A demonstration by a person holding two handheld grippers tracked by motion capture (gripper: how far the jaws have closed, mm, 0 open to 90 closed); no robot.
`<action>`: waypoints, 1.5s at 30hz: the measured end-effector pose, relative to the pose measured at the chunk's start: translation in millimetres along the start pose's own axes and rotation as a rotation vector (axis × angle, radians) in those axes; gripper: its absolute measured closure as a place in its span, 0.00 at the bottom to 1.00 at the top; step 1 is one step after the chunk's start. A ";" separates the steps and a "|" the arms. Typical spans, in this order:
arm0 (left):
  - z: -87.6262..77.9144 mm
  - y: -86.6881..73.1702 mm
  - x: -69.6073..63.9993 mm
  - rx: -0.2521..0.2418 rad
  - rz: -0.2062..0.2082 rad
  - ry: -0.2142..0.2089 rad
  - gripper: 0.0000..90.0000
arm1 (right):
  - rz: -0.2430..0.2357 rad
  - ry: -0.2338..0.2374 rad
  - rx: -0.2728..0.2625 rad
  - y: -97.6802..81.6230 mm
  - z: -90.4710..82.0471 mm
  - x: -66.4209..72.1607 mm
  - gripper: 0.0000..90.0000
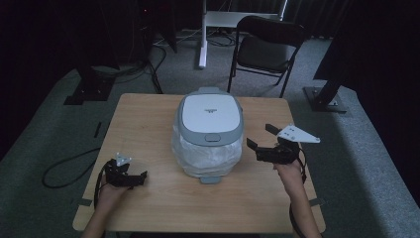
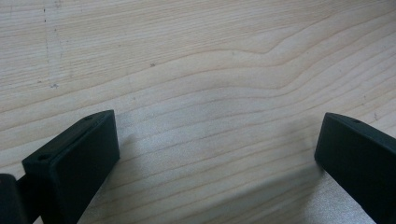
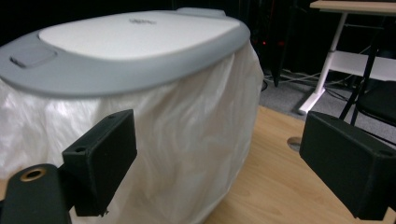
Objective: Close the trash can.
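Observation:
A small waste bin (image 1: 209,131) with a grey-rimmed white lid (image 1: 209,116) and a white plastic liner (image 1: 205,158) stands mid-table. The right gripper view has the lid (image 3: 140,42) above the crinkled liner (image 3: 187,140). My right gripper (image 1: 261,137) hovers just right of the bin, open, jaws pointing at its side with nothing between them. My left gripper (image 1: 141,176) rests low over the table's front left, open over bare wood (image 2: 210,93). In its own view the right gripper (image 3: 215,158) has its jaws wide apart, close to the liner without touching it.
The wooden table (image 1: 148,124) has bare surface around the bin. A foot pedal (image 1: 209,179) juts from the bin's front. Behind the table stand a black folding chair (image 1: 265,47), a white desk leg (image 1: 202,34) and dark stands on grey carpet.

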State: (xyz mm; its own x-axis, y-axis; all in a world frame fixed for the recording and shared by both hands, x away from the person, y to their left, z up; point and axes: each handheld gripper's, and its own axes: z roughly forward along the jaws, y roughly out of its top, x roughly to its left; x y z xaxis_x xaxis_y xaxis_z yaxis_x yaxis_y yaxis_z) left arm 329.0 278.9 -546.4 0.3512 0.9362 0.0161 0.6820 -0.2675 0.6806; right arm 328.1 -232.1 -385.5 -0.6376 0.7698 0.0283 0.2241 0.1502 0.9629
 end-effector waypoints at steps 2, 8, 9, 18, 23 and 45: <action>0.1 0.0 0.0 -0.001 0.000 0.000 0.01 | 0.005 0.005 -0.004 -5.5 -1.1 -1.3 0.12; -0.1 -0.1 0.4 0.002 0.007 0.002 0.01 | 0.038 -0.001 -0.007 -20.8 -3.5 -5.8 0.12; -0.1 -0.1 0.4 0.001 0.006 0.002 0.01 | 0.049 -0.002 -0.010 -23.2 -4.2 -6.6 0.12; -0.1 -0.1 0.5 0.002 0.006 0.001 0.01 | 0.077 -0.074 0.018 -49.4 -7.1 -15.0 0.12; -0.1 -0.1 0.5 0.001 0.006 0.002 0.01 | 0.097 -0.099 0.038 -64.5 -7.7 -19.6 0.12; -0.1 -0.1 0.5 0.001 0.006 0.001 0.01 | 0.180 -0.289 0.122 -128.0 -16.0 -48.8 0.12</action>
State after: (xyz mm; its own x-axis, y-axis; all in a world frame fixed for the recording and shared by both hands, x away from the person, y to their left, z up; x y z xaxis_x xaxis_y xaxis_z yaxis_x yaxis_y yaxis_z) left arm 329.1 279.4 -546.3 0.3547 0.9347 0.0213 0.6807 -0.2738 0.6795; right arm 318.7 -298.9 -505.8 -0.3492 0.9316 0.1009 0.4112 0.0556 0.9099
